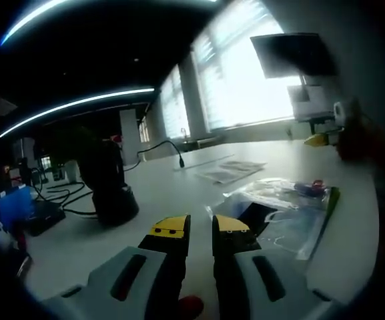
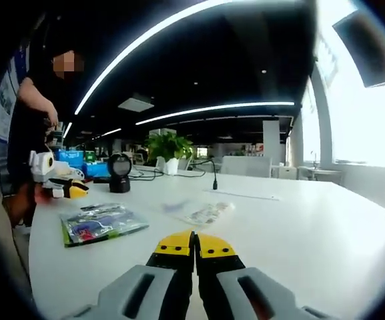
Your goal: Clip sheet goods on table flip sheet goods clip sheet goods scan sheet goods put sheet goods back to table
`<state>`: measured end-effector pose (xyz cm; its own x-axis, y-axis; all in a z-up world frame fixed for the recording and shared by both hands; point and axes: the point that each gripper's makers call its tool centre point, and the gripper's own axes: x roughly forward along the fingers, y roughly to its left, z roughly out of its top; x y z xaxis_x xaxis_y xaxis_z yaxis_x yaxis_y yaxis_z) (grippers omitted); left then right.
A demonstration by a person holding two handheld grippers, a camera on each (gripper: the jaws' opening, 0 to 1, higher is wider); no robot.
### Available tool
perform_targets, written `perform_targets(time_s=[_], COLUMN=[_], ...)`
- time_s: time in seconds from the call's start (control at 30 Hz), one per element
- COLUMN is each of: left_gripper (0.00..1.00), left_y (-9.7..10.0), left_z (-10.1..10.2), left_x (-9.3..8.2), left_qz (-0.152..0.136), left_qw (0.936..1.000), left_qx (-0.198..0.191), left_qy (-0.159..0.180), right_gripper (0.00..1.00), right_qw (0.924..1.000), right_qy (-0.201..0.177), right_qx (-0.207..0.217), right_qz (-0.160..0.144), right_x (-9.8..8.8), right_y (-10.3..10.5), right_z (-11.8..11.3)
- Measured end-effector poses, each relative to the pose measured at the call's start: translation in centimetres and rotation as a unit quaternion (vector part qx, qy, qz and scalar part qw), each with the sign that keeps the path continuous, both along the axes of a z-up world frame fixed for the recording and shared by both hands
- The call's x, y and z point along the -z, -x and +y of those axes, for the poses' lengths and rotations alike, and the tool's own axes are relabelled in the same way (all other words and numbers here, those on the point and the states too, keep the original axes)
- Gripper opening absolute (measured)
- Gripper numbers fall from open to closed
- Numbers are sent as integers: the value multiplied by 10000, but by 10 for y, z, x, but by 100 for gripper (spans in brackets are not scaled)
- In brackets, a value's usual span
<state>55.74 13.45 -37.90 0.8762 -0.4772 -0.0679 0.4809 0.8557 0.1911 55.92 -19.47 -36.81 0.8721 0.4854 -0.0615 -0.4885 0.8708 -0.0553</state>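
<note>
In the left gripper view, a black barcode scanner [image 1: 110,183] stands on the white surface [image 1: 179,193] to the far left, with black cables [image 1: 62,197] trailing from its base toward blue boxes [image 1: 9,203] at the left edge; nearer and in the middle the left gripper [image 1: 199,230] hangs just above the surface with a narrow gap between its yellow-tipped jaws, released and grasping nothing; just right of it lies a clear plastic packet of sheet goods [image 1: 289,207] with a green edge, flat on the surface, and farther off beyond it lies a second flat packet [image 1: 232,171]; at the far right the other gripper's yellow tip [image 1: 319,139] shows above the surface. In the right gripper view, a person [image 2: 35,120] in dark clothes stands at the far left beside the surface [image 2: 299,220], the left gripper [image 2: 69,189] hovers near that edge, the green-edged packet [image 2: 101,223] lies just right of it, the scanner [image 2: 119,173] stands farther back, a paler packet [image 2: 207,213] lies in the middle, and the right gripper [image 2: 194,250] is clenched, jaws together, on nothing
</note>
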Motion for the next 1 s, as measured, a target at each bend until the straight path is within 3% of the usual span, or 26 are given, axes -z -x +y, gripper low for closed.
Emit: perform_targets(time_s=[0.43, 0.73, 1.0], left_gripper=[6, 6, 6], left_y=[2, 2, 3], left_z=[0, -2, -3], left_x=[0, -1, 1], left_qz=[10, 2, 37], left_qw=[10000, 10000, 10000], left_qx=[5, 23, 52], left_qy=[39, 31, -10], right_gripper=[0, 0, 0], right_qw=[9999, 9997, 9998], right_qy=[-70, 209, 152], right_qx=[-115, -122, -132], right_qz=[-49, 60, 46], right_x=[-1, 12, 10], right_y=[4, 1, 2], right_z=[0, 5, 3])
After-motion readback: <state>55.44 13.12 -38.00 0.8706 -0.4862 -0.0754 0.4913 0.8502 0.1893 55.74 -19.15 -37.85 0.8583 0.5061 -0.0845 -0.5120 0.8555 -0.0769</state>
